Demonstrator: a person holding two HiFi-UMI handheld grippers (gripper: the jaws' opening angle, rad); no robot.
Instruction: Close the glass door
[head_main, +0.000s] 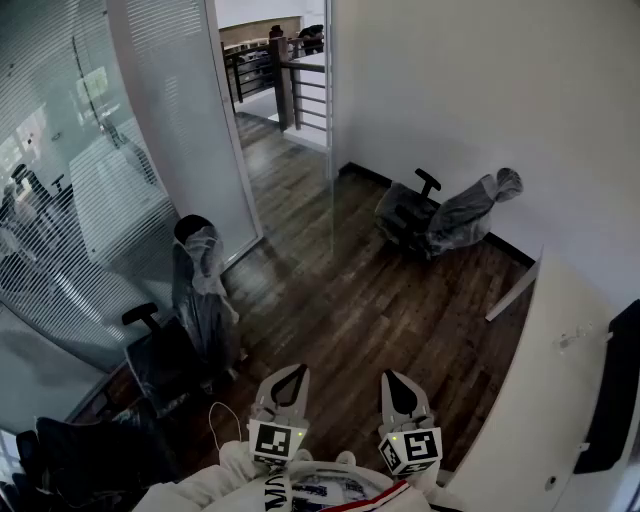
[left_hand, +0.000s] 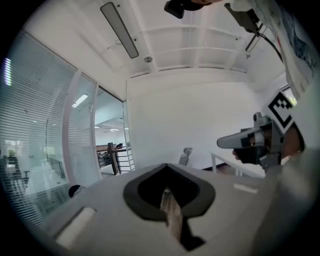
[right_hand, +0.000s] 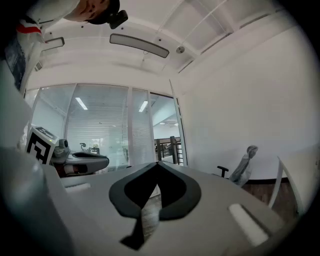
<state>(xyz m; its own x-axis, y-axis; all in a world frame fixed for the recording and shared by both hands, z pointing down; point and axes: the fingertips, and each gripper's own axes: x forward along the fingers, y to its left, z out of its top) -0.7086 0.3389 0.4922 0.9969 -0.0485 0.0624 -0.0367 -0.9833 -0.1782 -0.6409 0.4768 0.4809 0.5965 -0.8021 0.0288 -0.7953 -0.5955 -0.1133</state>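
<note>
While both tongs are held level at the person's front, the glass door (head_main: 331, 150) stands open, its pane seen edge-on and swung into the room beside the white wall, so the closing is judged not yet begun. The left tongs (head_main: 293, 378) and the right tongs (head_main: 397, 383) are each closed on nothing, tips together, and both are well apart from the door across the wooden floor (head_main: 340, 310). What is left appears to be the whole job: walk up, reach the pane or its handle, which cannot be made out, and swing it across the doorway beside the frosted partition (head_main: 190, 120). A wrapped office chair (head_main: 445, 215) leans tipped near the right wall, another wrapped chair (head_main: 200, 285) stands at left, and a white worktop (head_main: 545, 390) fills the right; the floor between the chairs looks passable.
</note>
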